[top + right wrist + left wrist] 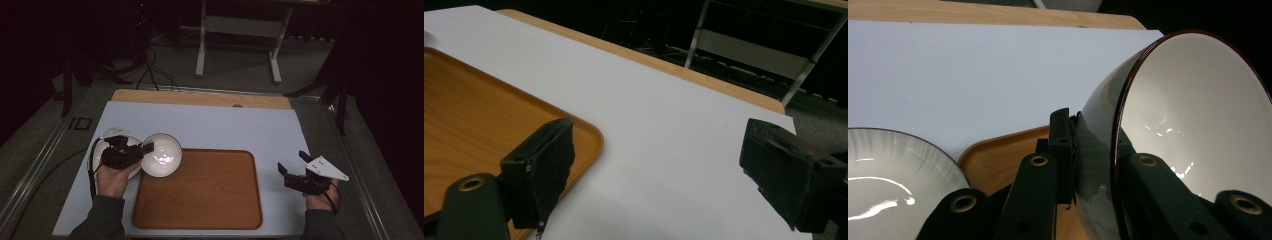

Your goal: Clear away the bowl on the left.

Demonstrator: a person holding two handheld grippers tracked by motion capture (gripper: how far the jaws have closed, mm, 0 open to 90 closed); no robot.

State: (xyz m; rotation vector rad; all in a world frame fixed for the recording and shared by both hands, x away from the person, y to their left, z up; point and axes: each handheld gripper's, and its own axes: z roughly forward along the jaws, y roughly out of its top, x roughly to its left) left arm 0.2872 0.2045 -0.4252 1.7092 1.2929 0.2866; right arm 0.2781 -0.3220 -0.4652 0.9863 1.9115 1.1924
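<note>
The surface (210,125) is a pale sheet laid over a wooden top, whose bare edge (200,97) shows along the far side. A wooden tray (210,195) lies on the sheet near the person's side, at the middle. The room beyond is dark: grey floor, black cables (152,70) trailing across it at the far left, and a white frame stand (240,35) at the back. Metal rails run along both sides of the surface.

The left gripper (145,150) has its fingers closed on the rim of a bowl (161,155), one finger (1058,145) against the dark outer wall and the other inside the white hollow. The bowl is held tilted, lifted over the tray's far-left corner. A second bowl (100,150) sits on the sheet just left of it, partly under the hand (112,180).

The right gripper (292,167) hovers over the sheet to the right of the tray, fingers (541,160) spread wide apart and holding nothing.
</note>
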